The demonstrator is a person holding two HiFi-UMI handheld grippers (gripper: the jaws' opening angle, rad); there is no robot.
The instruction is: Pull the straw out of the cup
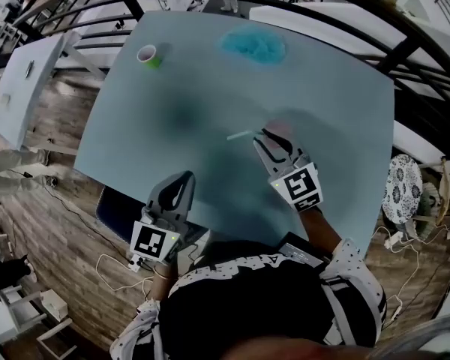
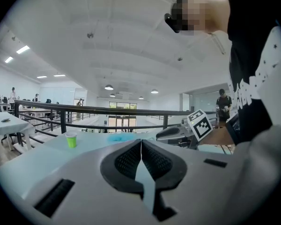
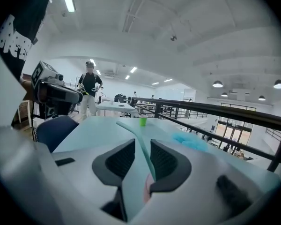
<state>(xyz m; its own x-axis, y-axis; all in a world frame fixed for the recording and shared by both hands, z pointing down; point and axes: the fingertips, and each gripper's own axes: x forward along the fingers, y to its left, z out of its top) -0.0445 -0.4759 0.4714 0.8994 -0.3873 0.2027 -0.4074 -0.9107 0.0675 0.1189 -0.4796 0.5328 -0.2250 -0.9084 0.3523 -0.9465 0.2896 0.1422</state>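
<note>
A small green cup point(image 1: 148, 55) stands upright at the table's far left, also visible in the left gripper view point(image 2: 71, 140) and in the right gripper view point(image 3: 143, 121); nothing sticks out of it. The pale straw point(image 1: 240, 135) lies level near the table's middle, far from the cup. My right gripper point(image 1: 262, 138) is at the straw's right end. In its own view the straw point(image 3: 139, 146) runs between the jaws against the right pad, with a gap to the left pad. My left gripper point(image 1: 183, 184) hangs over the table's near edge, pads together and empty.
A crumpled blue cloth point(image 1: 253, 46) lies at the far middle of the light blue table point(image 1: 337, 163). A dark railing point(image 1: 405, 47) curves round the table's far side. A dark blue chair point(image 3: 56, 130) stands at the near edge. A person stands farther off.
</note>
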